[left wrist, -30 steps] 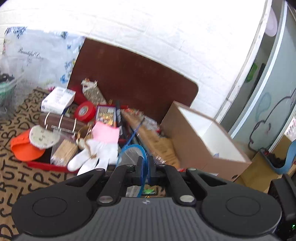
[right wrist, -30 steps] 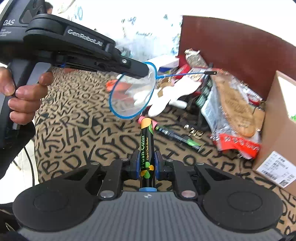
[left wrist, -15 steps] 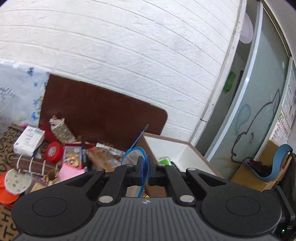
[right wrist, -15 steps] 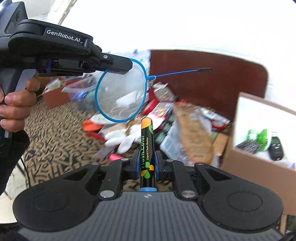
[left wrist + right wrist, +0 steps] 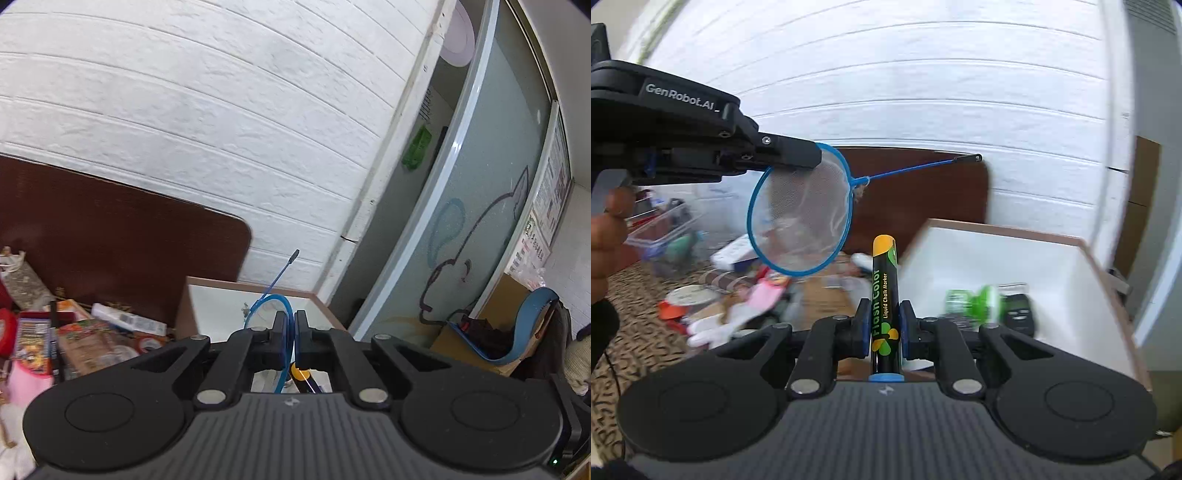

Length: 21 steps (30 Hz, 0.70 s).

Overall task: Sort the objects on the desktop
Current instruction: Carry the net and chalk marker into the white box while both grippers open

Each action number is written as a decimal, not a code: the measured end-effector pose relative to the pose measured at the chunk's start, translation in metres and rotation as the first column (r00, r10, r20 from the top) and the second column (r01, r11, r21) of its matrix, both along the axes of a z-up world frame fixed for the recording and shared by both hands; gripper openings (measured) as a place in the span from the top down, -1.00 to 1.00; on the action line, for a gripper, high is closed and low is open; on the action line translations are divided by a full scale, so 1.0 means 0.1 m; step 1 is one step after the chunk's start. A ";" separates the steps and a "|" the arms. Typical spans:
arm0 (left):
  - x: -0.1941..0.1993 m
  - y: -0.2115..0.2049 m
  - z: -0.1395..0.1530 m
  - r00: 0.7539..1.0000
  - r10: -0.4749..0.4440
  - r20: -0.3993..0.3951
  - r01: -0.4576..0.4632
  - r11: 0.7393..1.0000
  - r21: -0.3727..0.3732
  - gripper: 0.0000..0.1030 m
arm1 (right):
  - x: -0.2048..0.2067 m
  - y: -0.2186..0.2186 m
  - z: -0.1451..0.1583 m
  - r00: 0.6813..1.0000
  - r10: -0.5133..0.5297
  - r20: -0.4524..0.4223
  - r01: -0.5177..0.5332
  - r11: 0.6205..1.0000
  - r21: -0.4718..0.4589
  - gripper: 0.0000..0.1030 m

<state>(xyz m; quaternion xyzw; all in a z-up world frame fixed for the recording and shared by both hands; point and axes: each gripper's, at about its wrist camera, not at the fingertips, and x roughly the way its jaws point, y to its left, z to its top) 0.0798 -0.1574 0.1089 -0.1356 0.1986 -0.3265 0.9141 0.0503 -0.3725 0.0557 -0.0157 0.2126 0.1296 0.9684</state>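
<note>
My left gripper [image 5: 290, 325] is shut on the rim of a small blue fish net [image 5: 279, 314]; in the right wrist view the net [image 5: 801, 218] hangs in the air at upper left, its thin handle pointing right, held by the left gripper [image 5: 798, 157]. My right gripper [image 5: 884, 325] is shut on a black and yellow liquid chalk marker [image 5: 884, 295] that stands up between the jaws. A cardboard box [image 5: 1015, 254] with a white inside is ahead right; it holds a green item [image 5: 975, 302] and a black item [image 5: 1019, 314].
A pile of mixed objects [image 5: 746, 295] lies on a patterned cloth [image 5: 624, 332] at the left: white gloves, pink paper, an orange cap, packets. A brown board [image 5: 110, 236] leans on the white brick wall. A clear plastic bin [image 5: 661, 236] stands at far left.
Both grippers have risen and moved right toward the box. The net and the marker stay held. The box interior now fills more of the right wrist view.
</note>
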 end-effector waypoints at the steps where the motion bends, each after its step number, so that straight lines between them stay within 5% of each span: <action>1: 0.04 -0.09 0.00 1.000 -0.007 -0.004 0.007 1.000 0.001 0.99 | 0.04 -0.07 0.00 1.000 -0.015 -0.003 0.015 1.000 -0.002 0.74; 21: 0.89 -1.02 -0.78 0.985 -0.034 -0.169 0.059 0.988 0.145 0.99 | 0.96 -0.82 -0.43 0.973 -0.162 -0.162 0.151 0.985 -0.080 0.74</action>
